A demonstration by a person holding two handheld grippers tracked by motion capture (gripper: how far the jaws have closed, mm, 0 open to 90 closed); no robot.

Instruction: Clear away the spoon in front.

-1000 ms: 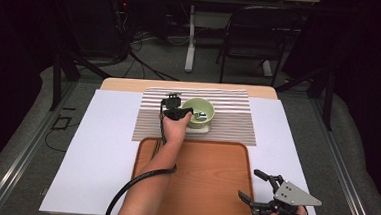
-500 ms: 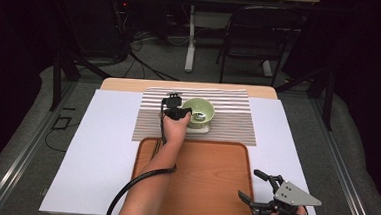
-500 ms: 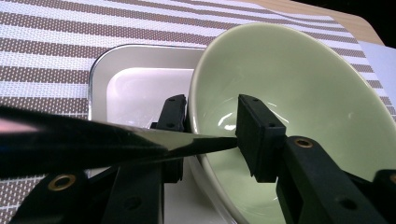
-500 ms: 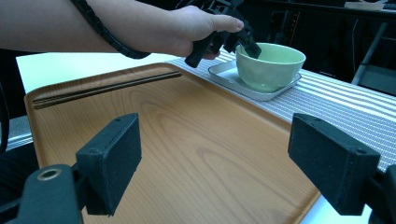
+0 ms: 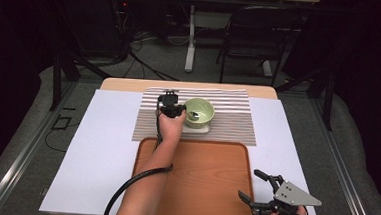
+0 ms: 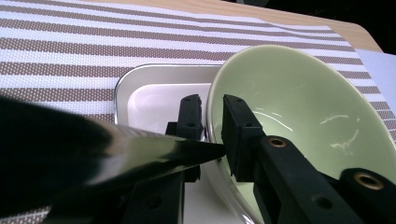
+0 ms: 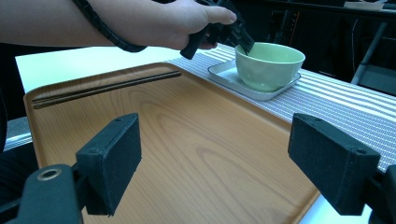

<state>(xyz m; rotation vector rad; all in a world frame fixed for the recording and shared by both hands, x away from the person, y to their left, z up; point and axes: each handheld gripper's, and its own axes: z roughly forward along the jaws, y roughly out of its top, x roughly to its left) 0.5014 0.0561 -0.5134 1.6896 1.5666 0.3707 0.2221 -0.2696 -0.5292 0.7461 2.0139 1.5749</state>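
Gripping the near-left rim of the green bowl [image 5: 199, 111], the left gripper [image 6: 211, 125] has just been closing, one finger inside the wall, one outside. Bowl sits in a white dish [image 5: 200, 128] on the striped mat [image 5: 227, 121]. Wooden tray [image 5: 204, 178] lies nearer. Right gripper [image 5: 254, 191]: fingers spread wide, holding nothing, at the bench's right front.

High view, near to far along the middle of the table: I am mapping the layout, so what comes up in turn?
Wooden tray → striped mat → white dish under the green bowl, whose rim the left tool has just been closing on → bare wooden table edge.
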